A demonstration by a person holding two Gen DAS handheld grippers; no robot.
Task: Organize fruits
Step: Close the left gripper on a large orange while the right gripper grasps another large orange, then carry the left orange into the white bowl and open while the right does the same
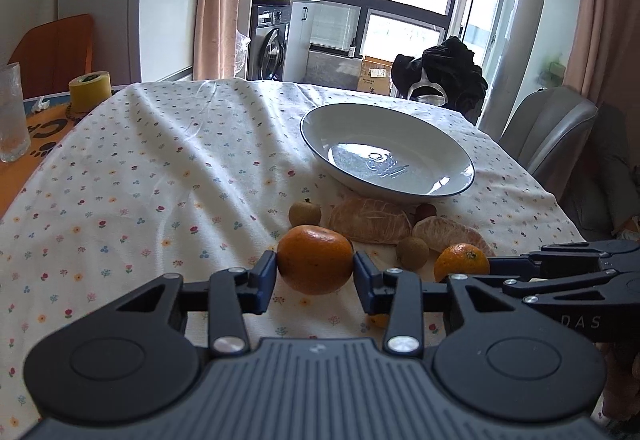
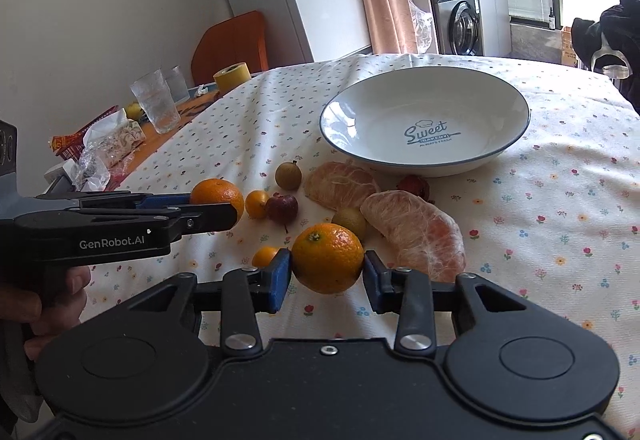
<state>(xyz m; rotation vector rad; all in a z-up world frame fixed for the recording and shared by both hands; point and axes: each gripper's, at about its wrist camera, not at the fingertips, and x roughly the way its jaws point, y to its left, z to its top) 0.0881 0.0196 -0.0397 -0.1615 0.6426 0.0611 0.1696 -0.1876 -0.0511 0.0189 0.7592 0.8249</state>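
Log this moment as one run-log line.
left gripper: shut on mandarin | right gripper: shut on mandarin | plate: empty

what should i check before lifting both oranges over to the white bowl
1. Left tool pads on both sides of its orange: ok.
2. Right tool pads on both sides of its orange: ok.
3. Grip firm enough to lift: cannot tell, neither orange is clearly off the cloth.
4. White bowl empty and upright: ok.
5. Path to bowl: not ok, peeled segments and small fruits lie between, so lift over them.
6. The two tools apart from each other: ok, side by side without touching.
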